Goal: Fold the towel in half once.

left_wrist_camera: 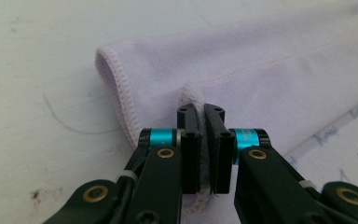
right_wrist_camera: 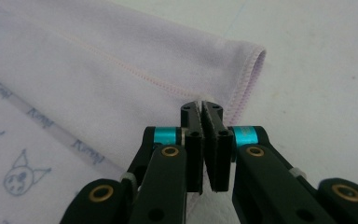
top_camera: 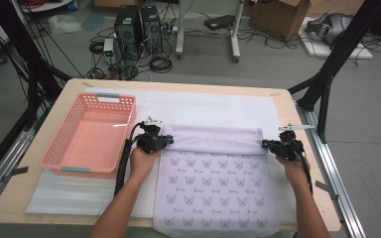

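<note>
A pale lilac towel [top_camera: 213,188] printed with small cat faces lies on the white mat, its far end folded back toward me into a plain band [top_camera: 213,139]. My left gripper [top_camera: 168,141] sits at the band's left corner. In the left gripper view the gripper [left_wrist_camera: 201,109] is shut, with the towel's [left_wrist_camera: 261,70] stitched hem pinched between the jaws. My right gripper [top_camera: 265,144] is at the band's right corner. In the right gripper view the gripper [right_wrist_camera: 201,106] is shut on the towel's [right_wrist_camera: 98,84] hemmed edge.
A pink plastic basket [top_camera: 94,96] stands empty at the left of the table, close beside the left gripper. A white mat [top_camera: 203,106] covers most of the wooden tabletop [top_camera: 285,101]. Black frame legs, computers and cables stand beyond the table's far edge.
</note>
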The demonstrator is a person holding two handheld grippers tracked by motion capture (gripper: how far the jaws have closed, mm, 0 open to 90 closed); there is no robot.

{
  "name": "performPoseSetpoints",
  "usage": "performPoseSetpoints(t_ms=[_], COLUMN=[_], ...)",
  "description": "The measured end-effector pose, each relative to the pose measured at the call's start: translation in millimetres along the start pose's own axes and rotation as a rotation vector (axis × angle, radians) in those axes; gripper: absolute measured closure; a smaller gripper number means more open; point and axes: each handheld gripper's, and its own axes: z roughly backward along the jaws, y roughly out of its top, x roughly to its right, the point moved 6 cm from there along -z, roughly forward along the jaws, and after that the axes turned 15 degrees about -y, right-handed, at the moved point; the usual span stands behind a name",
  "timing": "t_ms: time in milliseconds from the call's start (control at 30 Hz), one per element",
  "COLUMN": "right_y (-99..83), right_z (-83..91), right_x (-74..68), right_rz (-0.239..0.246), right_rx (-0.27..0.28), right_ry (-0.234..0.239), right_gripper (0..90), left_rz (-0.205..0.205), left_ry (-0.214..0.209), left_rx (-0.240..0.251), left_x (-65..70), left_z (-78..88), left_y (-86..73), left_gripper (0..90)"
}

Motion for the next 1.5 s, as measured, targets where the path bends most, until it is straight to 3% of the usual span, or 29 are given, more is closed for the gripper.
performPoseSetpoints(t_ms=[133, 333, 467, 667, 733, 800, 867, 933, 967, 1033, 1133, 1200, 1233, 1300, 1333, 1400, 1467, 1500], right_y=[-3.2, -17.7, -35.1, -63.2, -67.0, -71.5, -74.5, -75.7, -75.9, -75.4, -71.0, -67.3, -66.2, -65.7, -67.1, -70.8, -76.3, -78.9], right_z=[13.2, 35.9, 53.1, 74.5, 83.5, 91.1, 96.4, 98.8, 98.5, 95.6, 91.3, 87.7, 85.0, 78.4, 74.4, 70.0, 68.3, 69.1], right_x=[-1.5, -9.8, -15.8, -21.1, -22.5, -24.2, -23.4, -24.0, -25.0, -27.4, -30.2, -31.7, -33.0, -33.9, -34.1, -33.0, -31.5, -31.6], right_rz=[-0.005, 0.012, 0.005, 0.002, 0.004, 0.006, 0.002, -0.008, -0.003, -0.005, -0.013, -0.015, -0.012, 0.012, 0.017, 0.022, 0.029, 0.03], right_rx=[0.036, 0.095, 0.132, 0.161, 0.169, 0.172, 0.174, 0.177, 0.175, 0.168, 0.172, 0.176, 0.169, 0.15, 0.13, 0.106, 0.081, 0.072], right_ry=[0.012, 0.029, 0.039, 0.051, 0.049, 0.048, 0.044, 0.053, 0.055, 0.046, 0.034, 0.029, 0.025, 0.003, -0.008, -0.012, 0.009, 0.018], right_gripper=[87.5, 87.5, 87.5, 87.4, 87.5, 87.5, 87.4, 86.9, 84.4, 68.0, 58.4, 56.4, 55.1, 55.4, 57.4, 66.1, 82.4, 84.0], left_rz=[-0.006, -0.081, -0.116, -0.112, -0.129, -0.137, -0.148, -0.143, -0.14, -0.13, -0.106, -0.093, -0.086, -0.095, -0.105, -0.097, -0.105, -0.103], left_ry=[-0.022, -0.069, -0.083, -0.128, -0.142, -0.159, -0.177, -0.179, -0.18, -0.181, -0.197, -0.184, -0.173, -0.142, -0.128, -0.13, -0.138, -0.145], left_rx=[0.044, 0.095, 0.103, 0.106, 0.09, 0.097, 0.099, 0.111, 0.108, 0.102, 0.082, 0.057, 0.035, -0.021, -0.023, -0.016, -0.003, 0.005], left_x=[7.6, 30.3, 43.4, 54.8, 62.2, 68.5, 71.4, 70.9, 69.6, 66.9, 63.3, 61.4, 60.9, 61.2, 61.3, 60.8, 61.7, 62.8], left_z=[10.7, 28.1, 37.7, 50.9, 53.2, 55.5, 55.7, 55.3, 54.6, 51.6, 44.1, 37.7, 34.9, 31.3, 31.5, 33.9, 38.2, 40.3], left_y=[-4.6, -15.5, -29.1, -55.0, -60.1, -63.8, -63.7, -61.2, -60.0, -57.2, -52.5, -53.4, -55.2, -61.0, -62.3, -63.7, -65.7, -67.1], left_gripper=[85.3, 85.0, 84.8, 83.9, 82.8, 77.7, 60.3, 54.6, 50.2, 49.1, 48.6, 49.9, 54.6, 70.9, 79.9, 85.8, 86.9, 87.0])
